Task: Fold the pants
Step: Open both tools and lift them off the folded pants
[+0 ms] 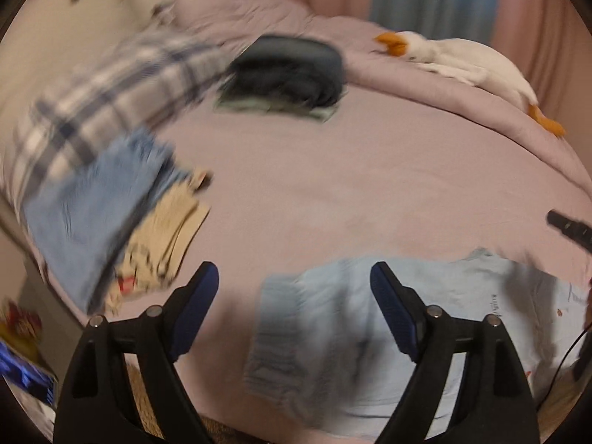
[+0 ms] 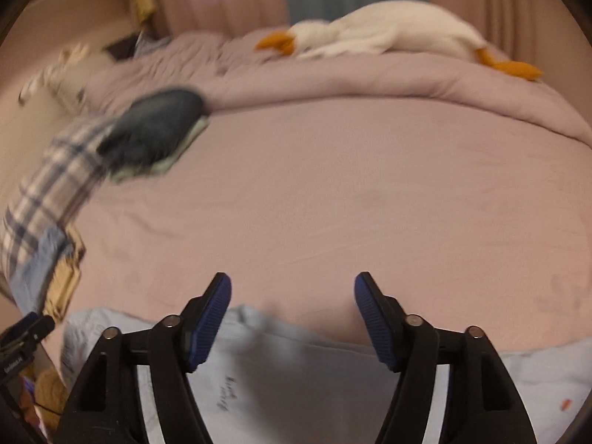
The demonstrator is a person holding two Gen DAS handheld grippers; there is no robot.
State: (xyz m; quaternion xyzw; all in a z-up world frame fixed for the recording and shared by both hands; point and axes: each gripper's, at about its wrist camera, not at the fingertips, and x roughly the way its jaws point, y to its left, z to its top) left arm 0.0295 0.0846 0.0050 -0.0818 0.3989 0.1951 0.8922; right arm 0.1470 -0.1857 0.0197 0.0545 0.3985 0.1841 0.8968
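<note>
Pale blue cotton pants [image 1: 355,336] were seen lying loosely doubled at near edge of lilac-sheeted bed [image 1: 333,192], released. Left tongs [image 1: 292,309] and right tongs [image 2: 292,318] were held apart, empty. Further folding, smoothing judged left.

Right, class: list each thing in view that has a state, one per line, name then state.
left hand-held gripper: open, nothing between its pads
right hand-held gripper: open, holding nothing
light blue pants: lying flat on the bed, released
dark garment: folded, on a greenish folded piece
plaid garment: spread out, unfolded
plush goose: lying on its side
</note>
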